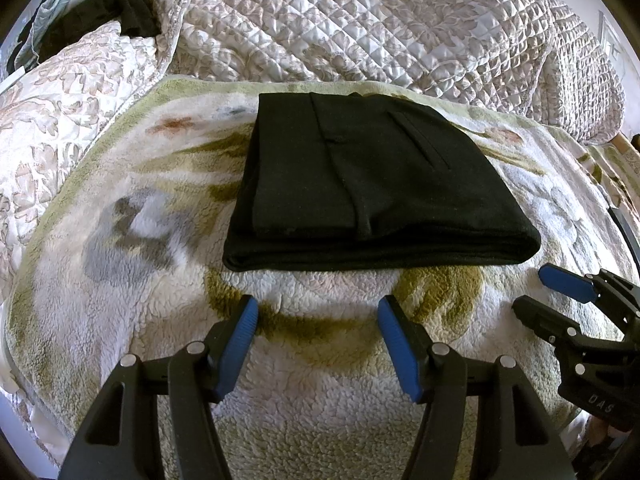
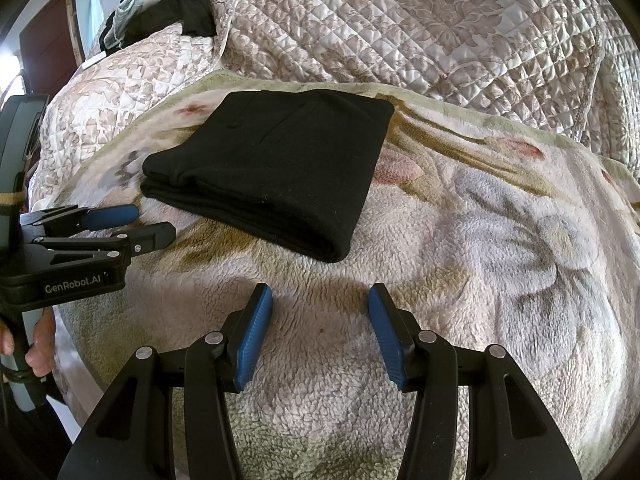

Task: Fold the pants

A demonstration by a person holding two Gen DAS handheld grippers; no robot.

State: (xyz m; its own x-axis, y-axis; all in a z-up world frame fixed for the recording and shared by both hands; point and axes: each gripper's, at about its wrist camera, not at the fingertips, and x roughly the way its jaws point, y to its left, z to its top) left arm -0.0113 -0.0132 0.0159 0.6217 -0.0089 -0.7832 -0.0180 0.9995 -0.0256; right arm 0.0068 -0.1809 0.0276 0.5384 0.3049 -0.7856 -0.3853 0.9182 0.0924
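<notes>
The black pants point(image 1: 372, 184) lie folded into a flat rectangle on a fleecy floral blanket point(image 1: 132, 240). They also show in the right wrist view point(image 2: 276, 168). My left gripper point(image 1: 318, 316) is open and empty, hovering just in front of the pants' near folded edge. My right gripper point(image 2: 320, 308) is open and empty, to the near right of the pants. The right gripper also shows at the right edge of the left wrist view point(image 1: 544, 292), and the left gripper at the left edge of the right wrist view point(image 2: 154, 224).
A quilted beige bedspread point(image 1: 380, 20) covers the bed behind the blanket. Dark clothes point(image 1: 132, 8) are heaped at the far left by a pillow point(image 1: 80, 80). A dark red door point(image 2: 48, 40) stands at far left.
</notes>
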